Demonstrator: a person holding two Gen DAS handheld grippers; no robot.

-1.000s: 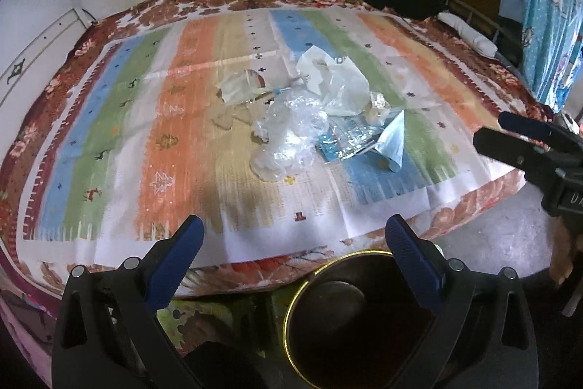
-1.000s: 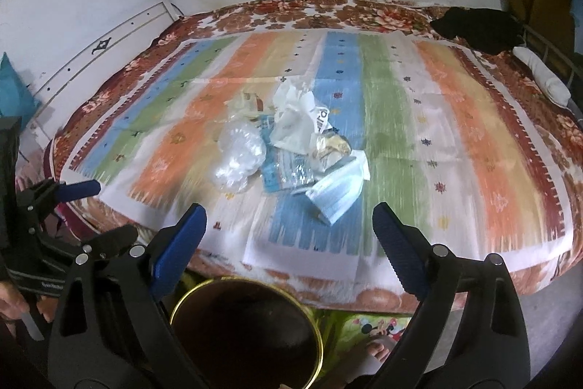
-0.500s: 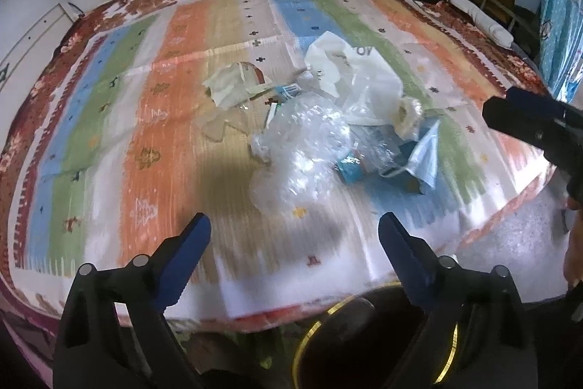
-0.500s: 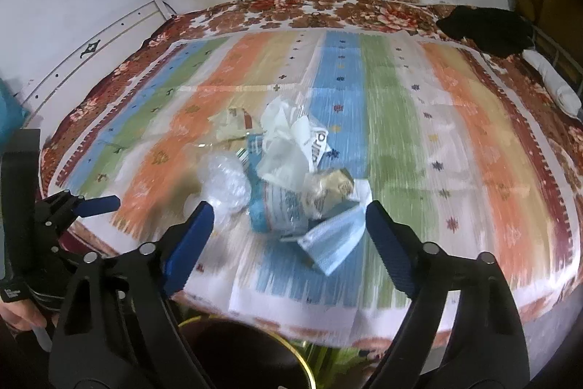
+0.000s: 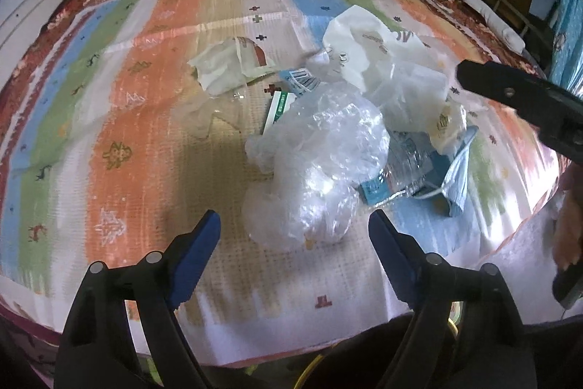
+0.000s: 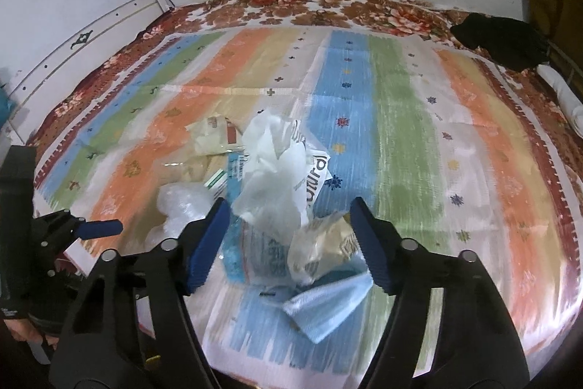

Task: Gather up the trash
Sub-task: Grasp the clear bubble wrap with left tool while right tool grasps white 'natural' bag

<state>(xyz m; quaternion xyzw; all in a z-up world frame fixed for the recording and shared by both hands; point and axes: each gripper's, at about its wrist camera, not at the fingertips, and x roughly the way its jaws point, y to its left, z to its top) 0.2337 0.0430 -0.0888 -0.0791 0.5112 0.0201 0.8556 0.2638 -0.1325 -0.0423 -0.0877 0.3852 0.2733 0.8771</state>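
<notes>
Crinkled clear plastic bag (image 5: 313, 166) lies mid-mat (image 5: 145, 141) toward its near edge, so straddle it fully with the wide, narrowing left gripper (image 5: 293, 232) while the half-closed, empty right gripper (image 6: 289, 232) takes the beige wrapper (image 6: 320, 248).

You have two grippers: the left gripper (image 5: 293, 230) and the right gripper (image 6: 289, 217). You see one striped mat (image 6: 400, 119). In its middle lies one heap of trash. In it you can count one clear crumpled bag (image 5: 320, 155), one white printed bag (image 6: 277, 166) at 12 o'clock, one blue face mask (image 6: 328, 305) at 5 o'clock, and one torn paper wrapper (image 5: 233, 61) at 10 o'clock.
</notes>
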